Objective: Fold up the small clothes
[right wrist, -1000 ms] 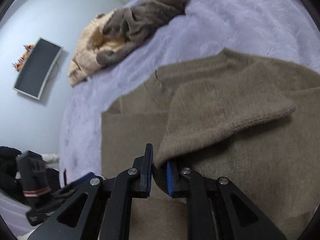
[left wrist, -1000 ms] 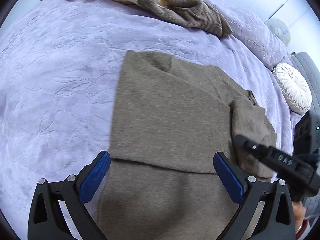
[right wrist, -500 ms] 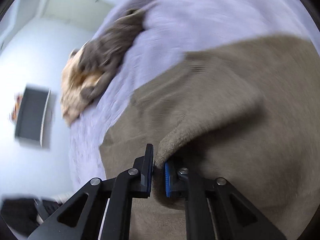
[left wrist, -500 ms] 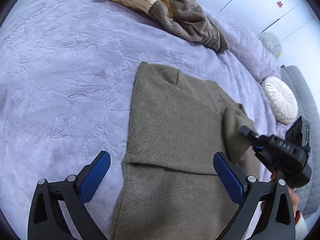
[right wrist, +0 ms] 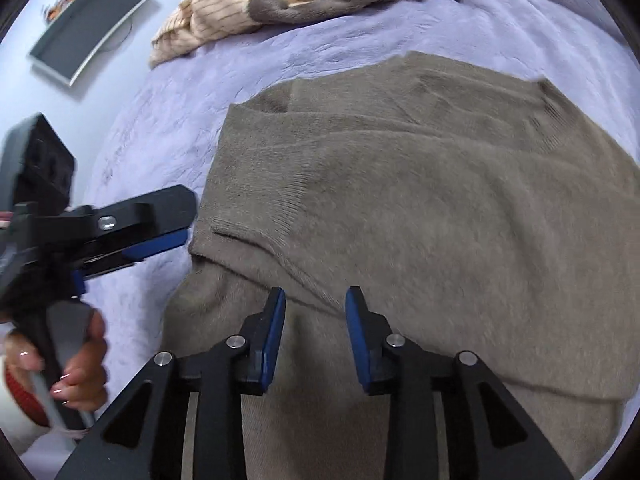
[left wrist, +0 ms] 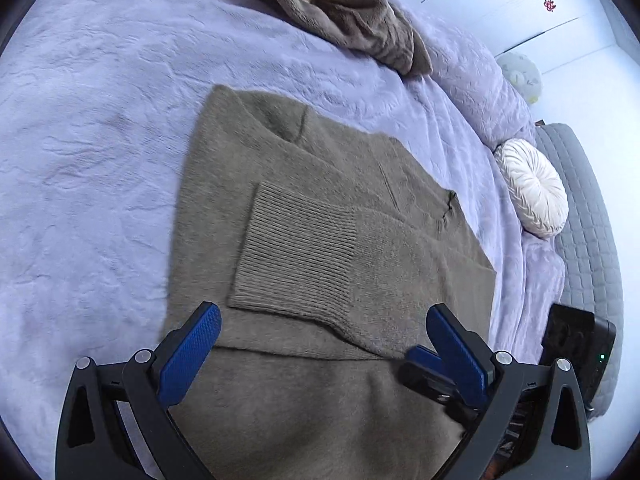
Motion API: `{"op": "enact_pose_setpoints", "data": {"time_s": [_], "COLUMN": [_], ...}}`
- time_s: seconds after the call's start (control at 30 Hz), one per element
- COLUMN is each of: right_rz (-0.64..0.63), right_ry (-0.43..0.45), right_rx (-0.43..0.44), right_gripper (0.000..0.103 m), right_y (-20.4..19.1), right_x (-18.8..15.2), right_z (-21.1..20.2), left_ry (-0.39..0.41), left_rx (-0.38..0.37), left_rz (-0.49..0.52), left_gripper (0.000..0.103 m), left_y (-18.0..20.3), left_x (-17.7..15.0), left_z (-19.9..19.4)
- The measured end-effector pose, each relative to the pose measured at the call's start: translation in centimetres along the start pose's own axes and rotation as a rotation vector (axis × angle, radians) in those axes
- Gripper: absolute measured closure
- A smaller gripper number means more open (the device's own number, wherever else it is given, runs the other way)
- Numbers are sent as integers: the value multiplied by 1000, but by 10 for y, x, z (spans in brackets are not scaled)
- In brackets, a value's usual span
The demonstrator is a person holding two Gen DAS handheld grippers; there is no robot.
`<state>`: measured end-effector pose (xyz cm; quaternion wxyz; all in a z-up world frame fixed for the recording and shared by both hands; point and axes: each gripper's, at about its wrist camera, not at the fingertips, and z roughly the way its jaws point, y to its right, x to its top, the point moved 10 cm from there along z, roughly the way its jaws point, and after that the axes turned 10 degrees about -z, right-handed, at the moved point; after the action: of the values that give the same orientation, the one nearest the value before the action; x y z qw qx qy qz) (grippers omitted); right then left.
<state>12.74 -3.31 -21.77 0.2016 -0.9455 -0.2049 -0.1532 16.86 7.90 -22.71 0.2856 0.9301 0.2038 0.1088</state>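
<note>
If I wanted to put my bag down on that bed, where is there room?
The bare lilac bedspread left of the brown sweater is widest. A narrower strip lies between sweater and the heap of clothes. The side by the round cushion is cramped.

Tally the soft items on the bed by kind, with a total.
Garments: 3 – olive-brown knit sweater, laid flat; fuzzy grey-brown garment and cream pinstriped garment, heaped together
Cushions: 2 – round white pleated cushion; round pale floral cushion
Bedcovers: 1 – lavender embossed plush bedspread
Total: 6
</note>
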Motion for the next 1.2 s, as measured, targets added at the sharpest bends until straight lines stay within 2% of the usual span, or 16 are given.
{"op": "enact_pose_setpoints", "data": {"time_s": [0.17,0.33,0.4,0.43,0.47,0.5,0.53,0.57,0.6,0.63,0.73,0.8,0.87,1.0,1.03,1.2], "right_rz": [307,686,842,896,944,992,1037,1071,1086,1093,995,926,905,902,905,847], "right_ry": [76,212,288,321,359,404,444,462,468,462,490,494,460,353,356,323], "right_rx": [27,64,90,105,126,150,171,189,194,187,173,134,108,142,152,98], "right_gripper": [67,65,65,65,65,65,65,71,94,96,97,97,97,96,96,85], "right_y": [66,144,171,181,188,195,203,208,213,216,214,217,226,237,236,230], "right_x": [-50,-100,-117,-121,-120,-119,-117,-114,-114,-111,-98,-96,-107,-128,-130,-147], "right_z": [-44,-79,-88,-90,-89,-87,-88,-86,-87,-87,-108,-121,-122,-84,-83,-105], "left_ry": [-29,-3,26,29,23,8,-7,-6,1,10,32,21,10,26,36,78], "left_rx": [36,29,62,79,91,90,75,66,57,49,38,63,100,109,121,157], "left_rz": [-19,-85,-109,-112,-112,-108,-107,-106,-93,-73,-2,17,-2,7,27,54], "left_gripper": [0,2,19,40,68,80,84,84,84,84,84,84,84,84,84,84], "left_y": [-1,-5,-9,-10,-11,-11,-10,-7,-4,2,15,13,2,-10,-10,-15], "left_x": [3,16,22,24,25,24,23,23,22,20,13,9,5,7,9,23], "left_z": [20,24,24,25,27,30,32,31,27,23,14,20,29,29,26,4]}}
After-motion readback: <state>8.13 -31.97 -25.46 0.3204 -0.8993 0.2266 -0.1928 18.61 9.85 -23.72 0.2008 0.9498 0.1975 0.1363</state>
